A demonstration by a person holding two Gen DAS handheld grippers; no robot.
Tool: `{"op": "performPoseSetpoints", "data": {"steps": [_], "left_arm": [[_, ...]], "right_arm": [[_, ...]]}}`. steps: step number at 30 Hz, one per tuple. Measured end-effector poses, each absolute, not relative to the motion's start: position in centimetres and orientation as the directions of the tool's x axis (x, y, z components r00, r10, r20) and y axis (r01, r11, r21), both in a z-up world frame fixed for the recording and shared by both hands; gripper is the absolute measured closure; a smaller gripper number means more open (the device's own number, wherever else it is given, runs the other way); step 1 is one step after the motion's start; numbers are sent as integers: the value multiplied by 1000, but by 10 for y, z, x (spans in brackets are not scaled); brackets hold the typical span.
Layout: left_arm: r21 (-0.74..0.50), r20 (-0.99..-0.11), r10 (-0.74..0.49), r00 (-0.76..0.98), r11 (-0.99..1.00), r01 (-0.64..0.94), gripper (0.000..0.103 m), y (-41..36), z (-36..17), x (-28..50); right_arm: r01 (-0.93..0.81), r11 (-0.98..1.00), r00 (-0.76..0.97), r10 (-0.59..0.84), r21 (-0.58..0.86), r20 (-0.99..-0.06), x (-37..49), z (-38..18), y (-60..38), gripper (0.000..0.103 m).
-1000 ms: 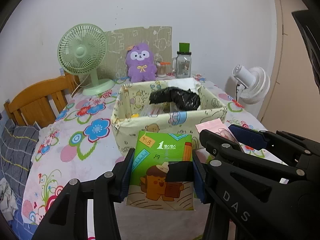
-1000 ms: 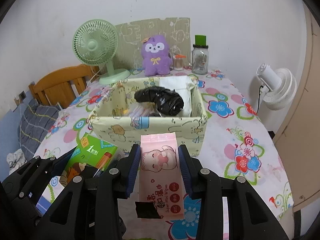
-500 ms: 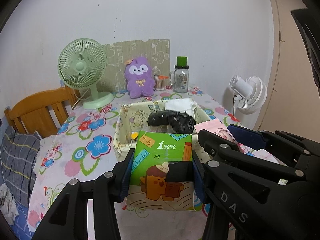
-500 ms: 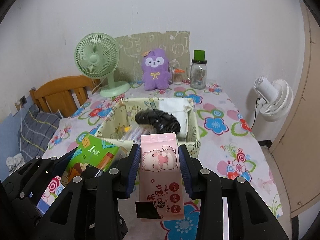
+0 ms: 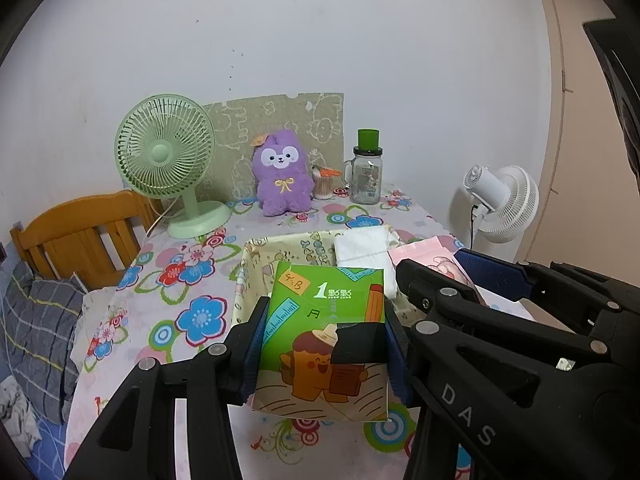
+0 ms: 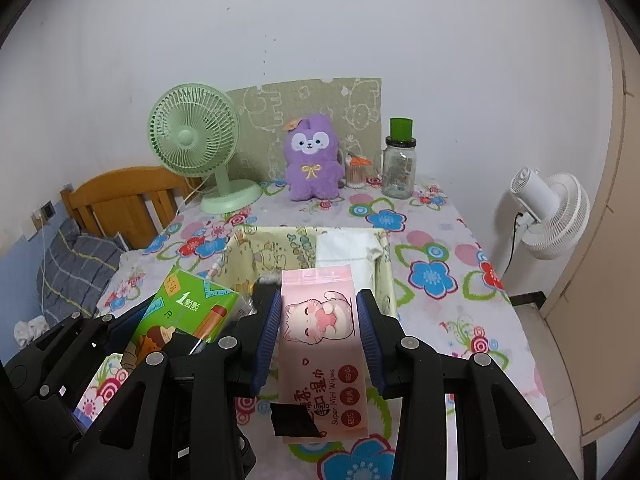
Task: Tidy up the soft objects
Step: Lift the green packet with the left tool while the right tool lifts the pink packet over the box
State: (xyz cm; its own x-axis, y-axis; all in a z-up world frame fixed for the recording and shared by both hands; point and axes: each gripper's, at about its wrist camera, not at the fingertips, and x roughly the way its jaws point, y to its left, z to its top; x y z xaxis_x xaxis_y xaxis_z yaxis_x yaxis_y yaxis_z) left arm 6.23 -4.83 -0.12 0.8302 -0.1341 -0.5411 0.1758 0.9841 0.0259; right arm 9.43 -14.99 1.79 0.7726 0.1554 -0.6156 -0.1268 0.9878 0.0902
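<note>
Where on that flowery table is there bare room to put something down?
Free: the flowered tablecloth right of the cartoon-print fabric basket, and the strip between basket and green desk fan. Crowded: the back edge, with fan, purple plush toy and glass jar.

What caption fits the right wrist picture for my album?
Right tool grips a pink wipes pack above the cartoon fabric box; the green tissue pack rides alongside.
</note>
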Motion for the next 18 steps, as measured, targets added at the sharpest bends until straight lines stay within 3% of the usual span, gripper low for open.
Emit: {"op": "performPoseSetpoints", "data": {"steps": [18], "left_arm": [[21, -541, -131, 831, 985, 169, 51, -51, 10, 104]], "right_arm": [[-129, 988, 774, 157, 91, -614, 137, 26, -151, 61]]}}
